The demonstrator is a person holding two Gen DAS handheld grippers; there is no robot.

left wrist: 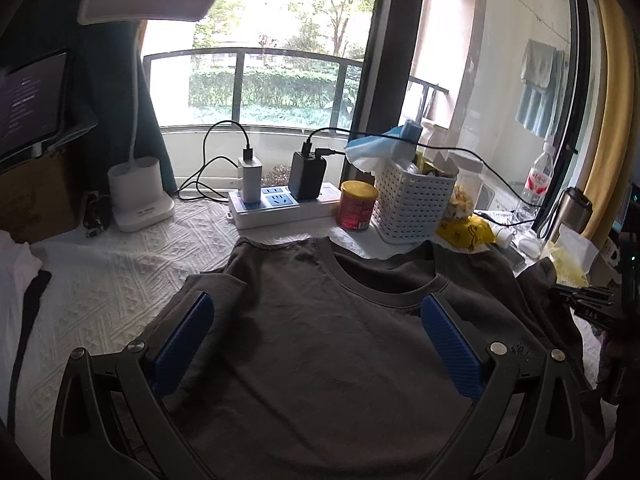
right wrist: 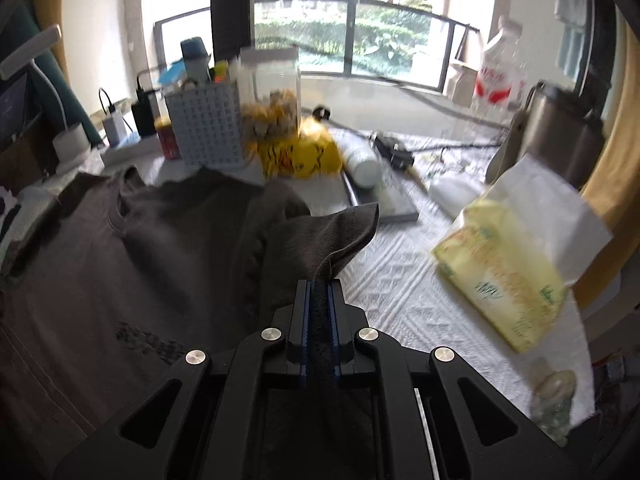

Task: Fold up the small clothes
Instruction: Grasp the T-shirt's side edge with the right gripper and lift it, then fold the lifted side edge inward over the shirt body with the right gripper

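A dark grey T-shirt (left wrist: 312,328) lies spread on the white quilted table cover, neckline toward the window. My left gripper (left wrist: 316,300) stands open above its chest, blue pads wide apart, nothing pressed between them. In the right wrist view the same T-shirt (right wrist: 160,240) lies at left, and its sleeve (right wrist: 328,240) is lifted off the cover. My right gripper (right wrist: 319,286) is shut on that sleeve, the fabric pinched between its blue pads with a flap sticking up past the tips.
Along the window stand a white basket (left wrist: 412,204), a red can (left wrist: 356,206), a power strip (left wrist: 276,204) with chargers and a lamp base (left wrist: 138,196). At right sit a tissue pack (right wrist: 504,264), a steel flask (right wrist: 560,132), a water bottle (right wrist: 500,76) and a yellow bag (right wrist: 300,156).
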